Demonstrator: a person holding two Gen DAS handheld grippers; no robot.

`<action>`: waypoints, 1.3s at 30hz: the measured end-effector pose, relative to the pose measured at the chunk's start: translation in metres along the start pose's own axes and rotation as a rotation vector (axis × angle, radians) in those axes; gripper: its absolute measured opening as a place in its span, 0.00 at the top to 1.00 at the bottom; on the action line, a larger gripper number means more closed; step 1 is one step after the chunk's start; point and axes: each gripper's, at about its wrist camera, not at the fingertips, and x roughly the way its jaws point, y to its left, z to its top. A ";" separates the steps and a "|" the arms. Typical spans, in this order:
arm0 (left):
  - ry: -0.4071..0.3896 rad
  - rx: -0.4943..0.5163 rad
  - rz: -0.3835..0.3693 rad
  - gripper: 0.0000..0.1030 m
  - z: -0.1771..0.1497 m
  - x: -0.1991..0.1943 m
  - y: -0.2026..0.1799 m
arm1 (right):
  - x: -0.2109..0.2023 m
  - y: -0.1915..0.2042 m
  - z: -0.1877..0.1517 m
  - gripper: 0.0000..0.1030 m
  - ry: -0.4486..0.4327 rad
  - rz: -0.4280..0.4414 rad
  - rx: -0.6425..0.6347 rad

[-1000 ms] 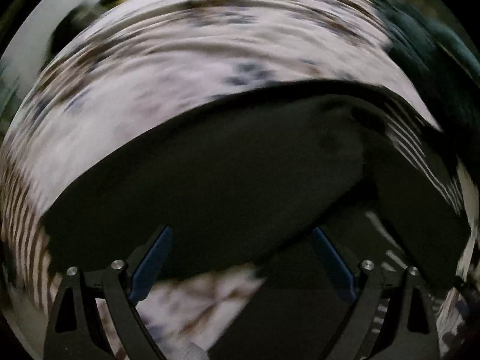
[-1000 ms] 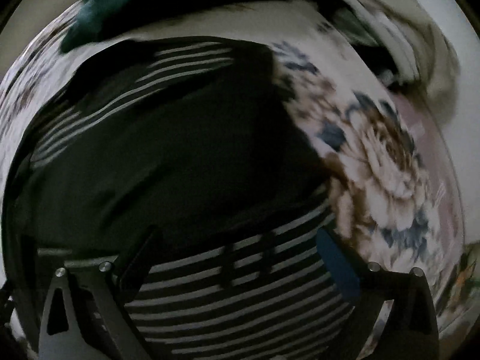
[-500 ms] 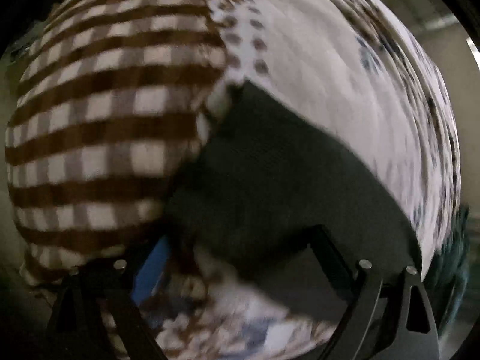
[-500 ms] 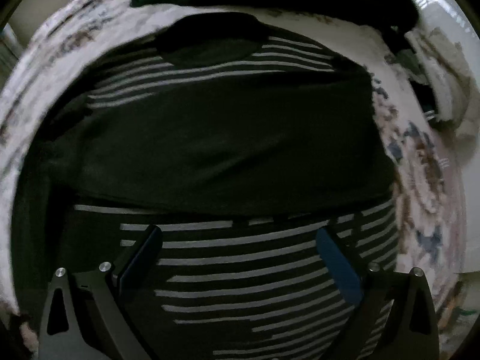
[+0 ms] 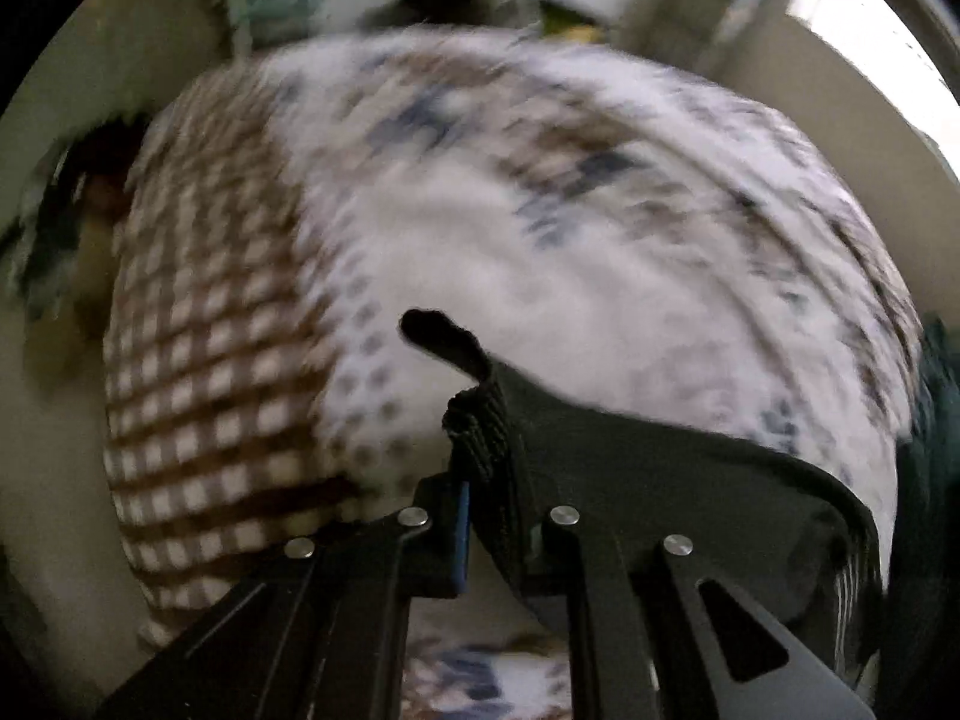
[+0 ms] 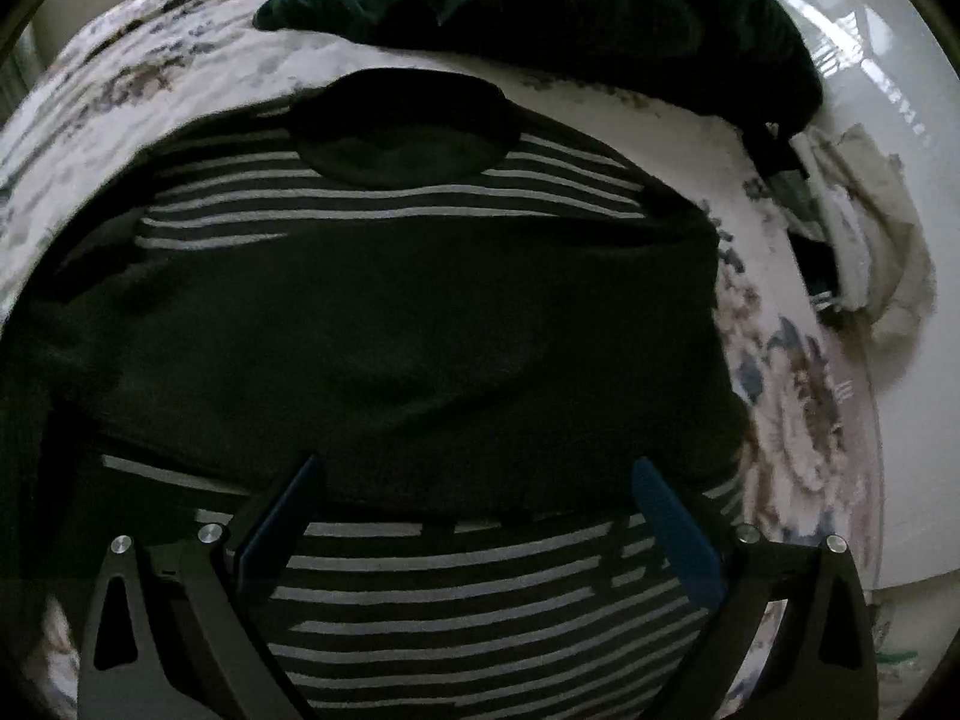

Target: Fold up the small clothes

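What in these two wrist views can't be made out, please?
- Left wrist view: floral bedspread and checked cloth smeared by motion blur.
- Left gripper: fabric bunched between the fingers hides the pads.
- Right wrist view: striped top's hem cut off behind the open right gripper.

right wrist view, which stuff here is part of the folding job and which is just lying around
In the job:
- striped sweater, spread flat
- left gripper, shut on its ribbed edge
- right gripper, jaws open above it

Lying about:
- dark green garment
- pale crumpled cloth
- floral bedspread
- checked cloth
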 end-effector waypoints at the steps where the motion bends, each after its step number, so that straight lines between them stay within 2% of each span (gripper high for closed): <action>1: -0.032 0.056 -0.023 0.93 0.001 -0.014 -0.019 | 0.000 -0.004 0.000 0.00 0.004 0.016 0.011; 4: -0.103 0.207 -0.098 0.93 0.000 -0.044 -0.079 | 0.005 -0.030 -0.002 0.00 0.034 0.060 0.070; 6: -0.135 0.323 -0.177 0.93 -0.012 -0.062 -0.132 | 0.011 -0.053 -0.006 0.00 0.063 0.093 0.120; 8: -0.153 0.428 -0.268 0.93 -0.034 -0.080 -0.182 | 0.016 -0.075 -0.012 0.00 0.079 0.106 0.159; 9: -0.145 0.499 -0.334 0.93 -0.056 -0.090 -0.219 | 0.019 -0.090 -0.015 0.00 0.090 0.107 0.183; 10: -0.133 0.529 -0.376 0.93 -0.068 -0.092 -0.237 | 0.022 -0.101 -0.017 0.00 0.097 0.108 0.202; 11: -0.096 0.590 -0.444 0.93 -0.097 -0.097 -0.271 | 0.025 -0.117 -0.020 0.00 0.104 0.109 0.227; 12: -0.074 0.624 -0.478 0.93 -0.114 -0.100 -0.291 | 0.029 -0.134 -0.023 0.00 0.114 0.107 0.256; 14: 0.014 0.739 -0.573 0.93 -0.176 -0.105 -0.342 | 0.037 -0.163 -0.028 0.00 0.129 0.098 0.298; 17: 0.102 0.894 -0.656 0.93 -0.260 -0.107 -0.393 | 0.052 -0.206 -0.037 0.00 0.155 0.069 0.356; 19: 0.157 0.967 -0.666 0.93 -0.300 -0.104 -0.413 | 0.061 -0.230 -0.043 0.00 0.175 0.051 0.387; 22: 0.312 1.069 -0.681 0.89 -0.363 -0.087 -0.438 | 0.073 -0.259 -0.050 0.00 0.201 0.046 0.417; 24: 0.420 1.096 -0.684 0.89 -0.385 -0.073 -0.447 | 0.077 -0.274 -0.052 0.00 0.204 0.067 0.431; 25: 0.444 1.107 -0.680 0.89 -0.393 -0.076 -0.447 | 0.078 -0.280 -0.053 0.00 0.203 0.079 0.435; 26: 0.450 1.120 -0.665 0.79 -0.395 -0.074 -0.446 | 0.077 -0.285 -0.053 0.00 0.199 0.098 0.441; 27: 0.437 1.119 -0.663 0.58 -0.392 -0.079 -0.445 | 0.077 -0.290 -0.053 0.00 0.196 0.118 0.446; 28: 0.425 1.110 -0.665 0.45 -0.385 -0.081 -0.442 | 0.075 -0.295 -0.052 0.00 0.191 0.142 0.452; 29: 0.407 1.092 -0.669 0.19 -0.369 -0.083 -0.436 | 0.072 -0.299 -0.051 0.00 0.183 0.165 0.461; 30: 0.382 1.079 -0.662 0.12 -0.356 -0.082 -0.427 | 0.068 -0.303 -0.049 0.00 0.171 0.189 0.468; 33: 0.237 1.031 -0.581 0.12 -0.292 -0.079 -0.396 | 0.053 -0.306 -0.036 0.00 0.112 0.288 0.495; 36: 0.085 0.988 -0.389 0.12 -0.228 -0.056 -0.363 | 0.050 -0.298 -0.013 0.04 0.060 0.412 0.509; 38: 0.047 0.946 -0.277 0.12 -0.192 -0.033 -0.344 | 0.059 -0.282 0.008 0.11 0.065 0.474 0.491; 39: 0.054 0.916 -0.225 0.12 -0.173 -0.016 -0.334 | 0.066 -0.273 0.017 0.16 0.072 0.493 0.486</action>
